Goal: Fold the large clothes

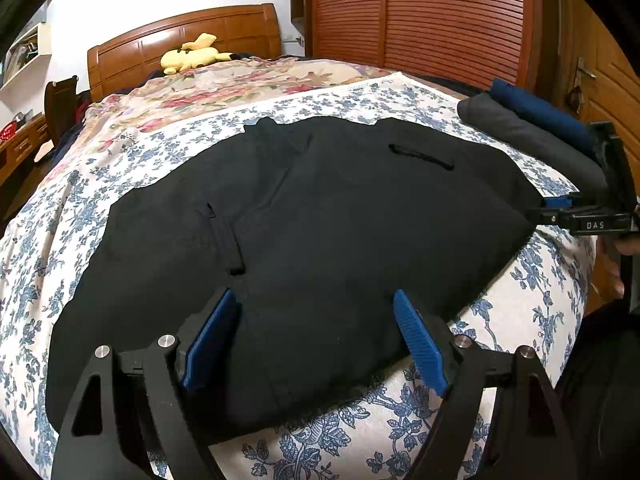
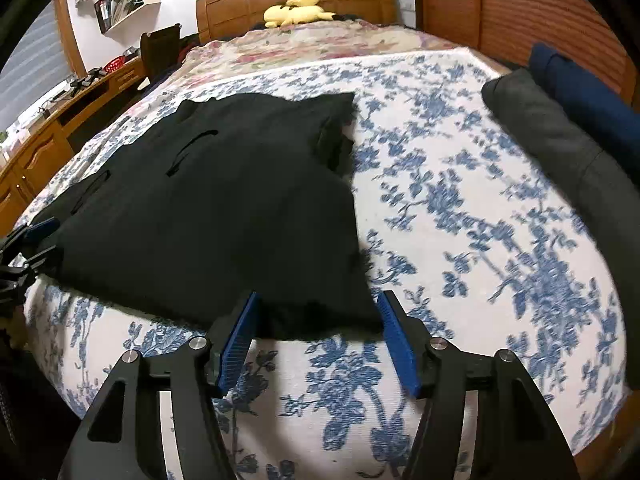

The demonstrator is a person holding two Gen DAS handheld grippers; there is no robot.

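**Two grippers poised at the near edge of black trousers on a floral bed**

The left gripper (image 1: 316, 336) stands with its blue ribbed pads (image 1: 210, 340) spread wide, one to either side of the near hem of a pair of black trousers (image 1: 304, 216), clasping nothing. The right gripper (image 2: 316, 340), likewise wide apart, straddles the trousers' (image 2: 224, 208) near right corner; whether its pads touch the cloth cannot be told. Seen from the left wrist, the right gripper's (image 1: 554, 204) black body bears the white letters "DAS" at the garment's right corner.

The trousers lie flat in a broad folded slab on a blue-and-white floral bedspread (image 1: 400, 420), near the foot of the bed. Slit pockets (image 1: 420, 158) show on the upper face. The slab's longer side runs across the bed from left to right, and the pocket end points away toward the headboard (image 1: 188, 36).

To the right, near the bed's edge and well apart from the trousers, a folded grey garment (image 2: 560, 140) lies beside a folded navy one (image 2: 588, 92), the two touching. Farther up the bed is a pink-flowered quilt (image 1: 224, 84), with a yellow plush toy (image 2: 296, 12) against the headboard. A louvred wooden wardrobe (image 1: 440, 12) stands on the right, a wooden desk (image 2: 52, 136) and white wall shelves (image 2: 128, 0) on the left.
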